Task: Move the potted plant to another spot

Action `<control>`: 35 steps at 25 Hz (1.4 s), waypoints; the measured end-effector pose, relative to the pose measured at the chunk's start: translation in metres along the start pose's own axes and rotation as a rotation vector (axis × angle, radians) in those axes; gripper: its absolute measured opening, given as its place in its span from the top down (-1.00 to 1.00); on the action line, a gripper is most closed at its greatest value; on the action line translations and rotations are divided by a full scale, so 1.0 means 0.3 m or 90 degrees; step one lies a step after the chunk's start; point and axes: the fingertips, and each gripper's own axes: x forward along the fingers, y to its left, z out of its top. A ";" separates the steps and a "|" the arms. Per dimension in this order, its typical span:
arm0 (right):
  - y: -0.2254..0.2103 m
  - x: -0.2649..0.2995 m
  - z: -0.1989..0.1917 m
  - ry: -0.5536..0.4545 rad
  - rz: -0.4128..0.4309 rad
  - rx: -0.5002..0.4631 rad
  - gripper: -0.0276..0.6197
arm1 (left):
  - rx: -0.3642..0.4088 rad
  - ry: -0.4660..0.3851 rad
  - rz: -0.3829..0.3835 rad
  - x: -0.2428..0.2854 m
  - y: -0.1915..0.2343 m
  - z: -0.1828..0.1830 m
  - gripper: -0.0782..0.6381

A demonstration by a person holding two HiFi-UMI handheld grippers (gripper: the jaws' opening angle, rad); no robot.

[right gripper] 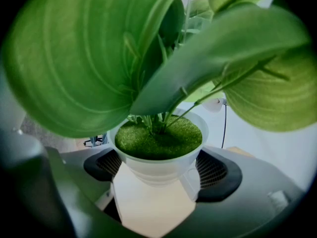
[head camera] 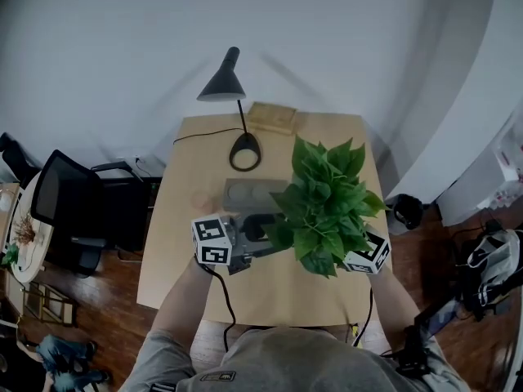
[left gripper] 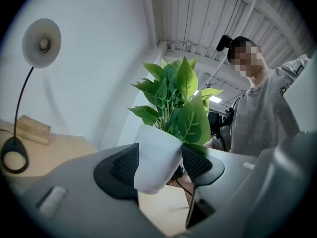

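Head view looks steeply down; both gripper views face the potted plant close up.

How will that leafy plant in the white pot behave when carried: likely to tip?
Probably top-heavy: the leaves spread much wider than the white pot, so it could tip if tilted. The pot's smooth wall looks slippery, perhaps why the left gripper and right gripper both clamp it. The leaves likely flop and sway.
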 end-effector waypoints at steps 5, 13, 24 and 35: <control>-0.046 -0.042 -0.027 0.003 -0.016 0.009 -0.55 | -0.003 0.010 -0.016 0.059 0.038 -0.011 0.02; -0.136 -0.086 -0.072 0.034 -0.026 0.019 -0.55 | -0.021 0.011 -0.030 0.135 0.122 -0.029 0.02; -0.193 -0.095 -0.254 0.079 0.003 0.039 -0.55 | -0.052 0.056 -0.001 0.200 0.215 -0.171 0.03; -0.286 -0.049 -0.540 0.127 0.063 0.073 -0.55 | -0.130 0.098 0.041 0.248 0.390 -0.409 0.03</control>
